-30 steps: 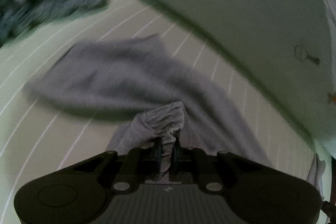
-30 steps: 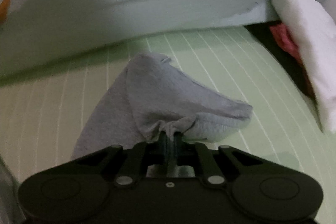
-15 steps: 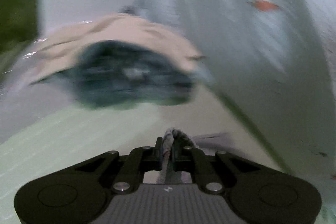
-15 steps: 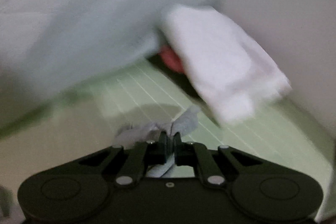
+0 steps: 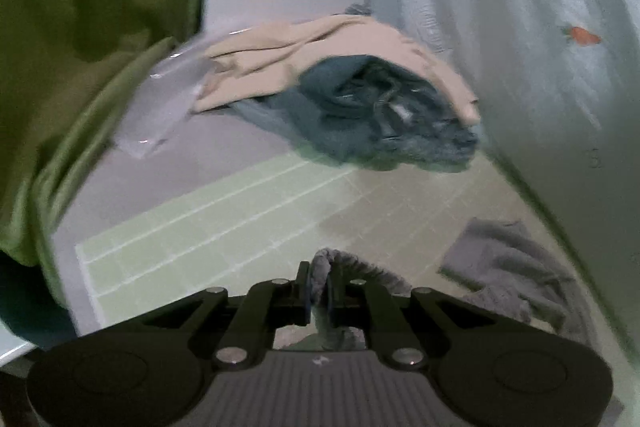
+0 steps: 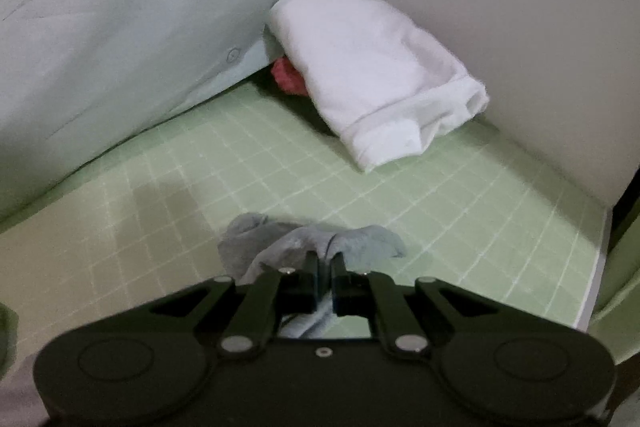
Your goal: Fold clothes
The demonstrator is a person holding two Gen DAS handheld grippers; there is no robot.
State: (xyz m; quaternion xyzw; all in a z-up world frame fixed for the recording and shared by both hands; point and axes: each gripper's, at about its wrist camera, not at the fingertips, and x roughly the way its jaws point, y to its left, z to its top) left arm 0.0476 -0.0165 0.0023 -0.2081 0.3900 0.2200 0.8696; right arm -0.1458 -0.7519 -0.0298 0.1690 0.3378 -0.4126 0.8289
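Both tools pinch the soft grey knit garment (image 5: 516,267): left tool (image 5: 319,291), right tool (image 6: 325,281); cloth trails right of the left tool, over the green gridded mat (image 6: 460,203).

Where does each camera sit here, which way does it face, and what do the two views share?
Left wrist: on the left gripper, angled down over the green grid mat toward a beige and dark clothes pile; only its fingers show.
Right wrist: on the right gripper, angled down toward a folded white garment; only its fingers show.
Shared: mat and grey garment, pinched by both.
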